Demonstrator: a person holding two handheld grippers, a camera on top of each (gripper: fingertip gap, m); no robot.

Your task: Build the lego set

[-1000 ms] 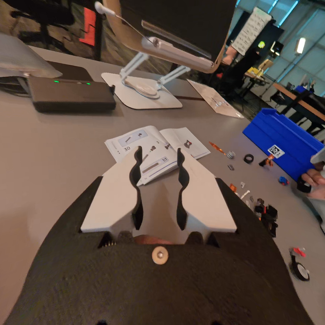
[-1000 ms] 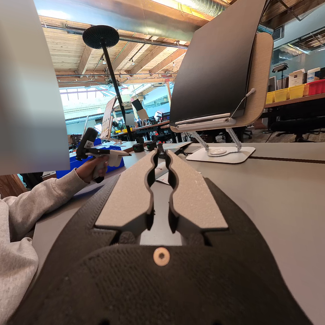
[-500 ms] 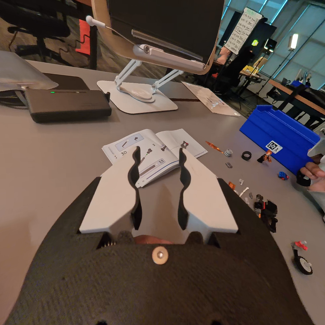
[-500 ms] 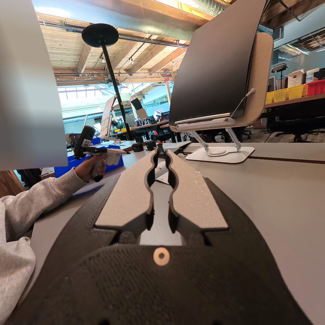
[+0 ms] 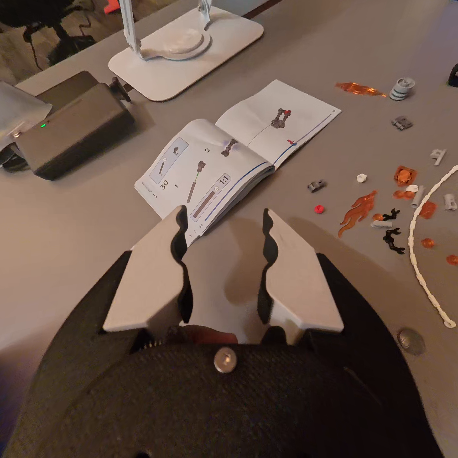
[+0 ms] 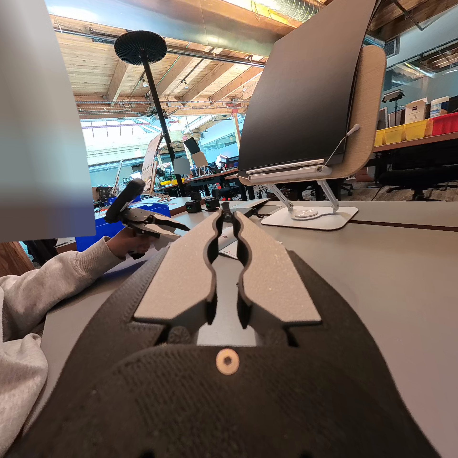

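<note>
In the left wrist view, the left claw [image 5: 224, 213] fills the lower half of the frame. Its black textured body carries two pale, smooth fingers with wavy black inner pads, and they stand wide apart with nothing between them, above the matte grey bench [image 5: 74, 247]. Just beyond the tips, in the middle of the frame, an open instruction booklet [image 5: 233, 158] lies flat; the left finger tip overlaps its near corner in the picture.

At the right side, loose lego pieces are scattered on the bench: a small round red stud [image 5: 319, 209], a flame-shaped piece of clear orange plastic [image 5: 358, 210], small black claw-like parts [image 5: 392, 239], a short grey connector [image 5: 316, 186] and a long white chain [image 5: 421, 247] that curves along the right edge. Farther, at the upper right, there is a ribbed grey cylinder [image 5: 402, 89].

At the left middle sits a dark rectangular box [image 5: 74, 141] with a small green light. At the top stands the flat white base of a stand [image 5: 188, 49], with rounded corners.

In the right wrist view, the right claw [image 6: 227, 213] is nearly closed, and its tips pinch a small dark lego part [image 6: 226, 210] in the middle of the frame. Behind it, at the right, the stand carries a black panel [image 6: 304, 99] against a wood-grain board. At the left middle, a hand [image 6: 131, 244] with a grey knitted sleeve holds the other tool before a blue bin [image 6: 99, 228].
</note>
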